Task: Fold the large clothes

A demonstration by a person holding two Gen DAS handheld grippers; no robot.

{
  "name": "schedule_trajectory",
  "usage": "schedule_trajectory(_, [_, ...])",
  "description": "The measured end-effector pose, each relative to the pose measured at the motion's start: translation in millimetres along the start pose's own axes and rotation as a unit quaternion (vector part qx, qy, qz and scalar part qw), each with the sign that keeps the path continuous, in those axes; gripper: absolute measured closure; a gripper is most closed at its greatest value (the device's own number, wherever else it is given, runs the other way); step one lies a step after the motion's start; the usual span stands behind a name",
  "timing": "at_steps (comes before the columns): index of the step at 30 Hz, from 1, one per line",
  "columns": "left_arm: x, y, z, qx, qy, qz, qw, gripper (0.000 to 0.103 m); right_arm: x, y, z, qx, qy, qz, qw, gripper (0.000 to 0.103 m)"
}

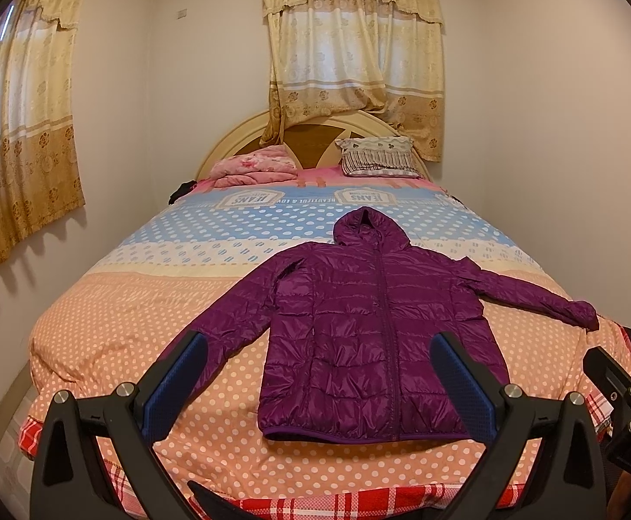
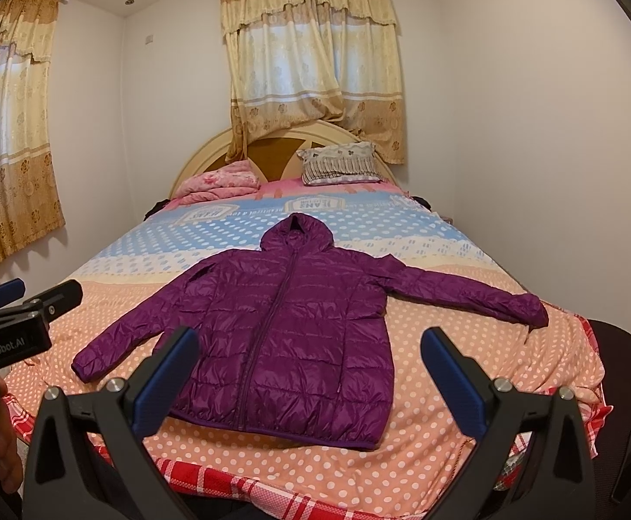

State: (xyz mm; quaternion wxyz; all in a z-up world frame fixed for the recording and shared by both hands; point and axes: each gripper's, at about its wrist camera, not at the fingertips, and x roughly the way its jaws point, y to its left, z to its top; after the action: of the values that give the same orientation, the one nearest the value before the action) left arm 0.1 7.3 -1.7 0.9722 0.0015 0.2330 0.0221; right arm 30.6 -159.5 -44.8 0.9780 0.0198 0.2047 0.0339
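Note:
A purple hooded puffer jacket (image 1: 358,325) lies flat and zipped on the bed (image 1: 142,303), hood toward the headboard, both sleeves spread out to the sides. In the right wrist view the same jacket (image 2: 289,333) fills the middle of the bed (image 2: 467,346). My left gripper (image 1: 319,355) hangs open above the foot of the bed, short of the jacket's hem, holding nothing. My right gripper (image 2: 311,351) is open too, also back from the hem and empty. Each gripper shows at the edge of the other's view.
A polka-dot cover in orange and blue bands covers the bed, over a red plaid sheet (image 2: 211,476). A folded pink blanket (image 1: 250,169) and a pillow (image 1: 378,156) lie by the headboard. Walls stand close on both sides, with curtains (image 2: 315,65) behind the headboard.

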Motion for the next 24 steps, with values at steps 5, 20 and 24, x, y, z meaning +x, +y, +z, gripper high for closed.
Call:
schedule_trajectory(5, [0, 0, 0, 0.0, 0.0, 0.0, 1.0, 0.001, 0, 1, 0, 0.002, 0.003, 0.001, 1.0, 0.0])
schedule_trajectory(20, [6, 2, -5, 0.0, 0.005, 0.005, 1.0, 0.001, 12, -7, 0, 0.008, 0.014, 0.002, 1.0, 0.0])
schedule_trajectory(24, [26, 0, -7, 0.009, 0.018, 0.006, 0.9998, 0.001, 38, -16, -7, 0.013, 0.04, 0.014, 0.999, 0.0])
